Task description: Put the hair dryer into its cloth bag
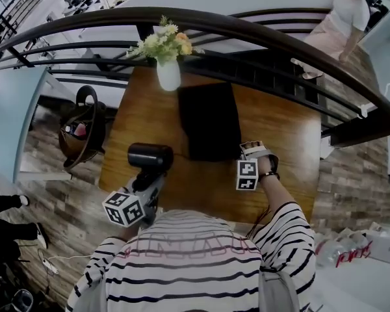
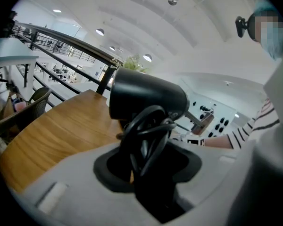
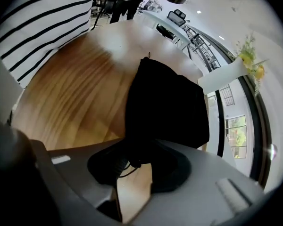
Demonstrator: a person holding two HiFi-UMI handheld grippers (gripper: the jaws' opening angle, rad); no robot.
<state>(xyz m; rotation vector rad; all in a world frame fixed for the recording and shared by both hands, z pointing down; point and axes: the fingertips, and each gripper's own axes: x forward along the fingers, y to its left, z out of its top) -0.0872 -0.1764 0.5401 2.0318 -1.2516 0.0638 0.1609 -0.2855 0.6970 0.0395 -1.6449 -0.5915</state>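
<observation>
A black hair dryer (image 1: 149, 156) hangs over the near left part of the wooden table (image 1: 279, 135), its handle and coiled cord clamped in my left gripper (image 1: 149, 177). In the left gripper view the dryer (image 2: 146, 95) stands upright between the jaws of that gripper (image 2: 148, 147). The black cloth bag (image 1: 208, 119) lies flat in the middle of the table. My right gripper (image 1: 252, 149) points steeply down at the bag's near right corner. In the right gripper view the bag's edge (image 3: 170, 102) and its drawstring (image 3: 122, 166) lie at the tips of the right gripper (image 3: 132, 159), whose jaws stand apart with wood showing between them.
A white vase of flowers (image 1: 168, 73) stands at the table's far edge, just beyond the bag. A dark curved railing (image 1: 247, 31) runs behind the table. A brown handbag (image 1: 83, 132) sits on a chair to the table's left. A person stands at the far right.
</observation>
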